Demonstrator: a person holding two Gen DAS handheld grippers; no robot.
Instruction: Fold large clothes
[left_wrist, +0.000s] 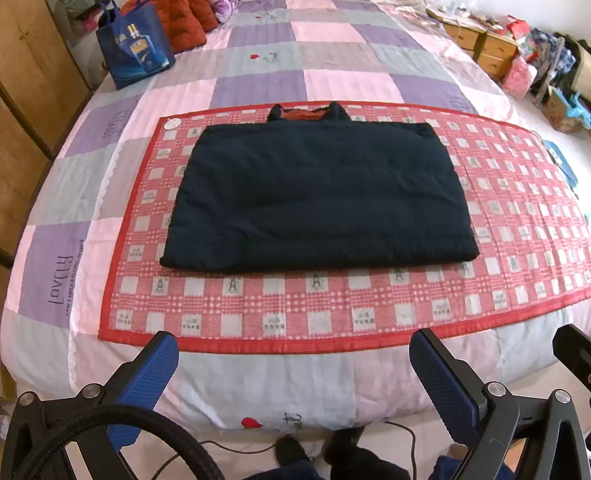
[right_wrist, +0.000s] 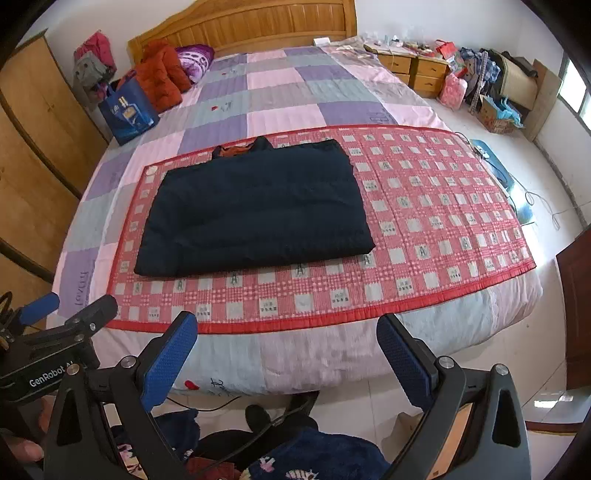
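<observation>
Left gripper (left_wrist: 293, 363): hanging with jaws wide, holding nothing.
Right gripper (right_wrist: 288, 345): also gaping wide, holding nothing, beside the left one.
Jacket (left_wrist: 314, 195): lying ahead of both grippers, well apart, as a dark flat rectangle on the red checked mat (left_wrist: 332, 306).
Risk: gripping only the top layer is likely pulling the fold open.
Around: tote bag (left_wrist: 135, 48) and orange coat (right_wrist: 160, 75) sitting far ahead to the left; nothing is blocking the reach.

Matt quilted jacket (left_wrist: 317, 195), wooden headboard (right_wrist: 255, 22)
</observation>
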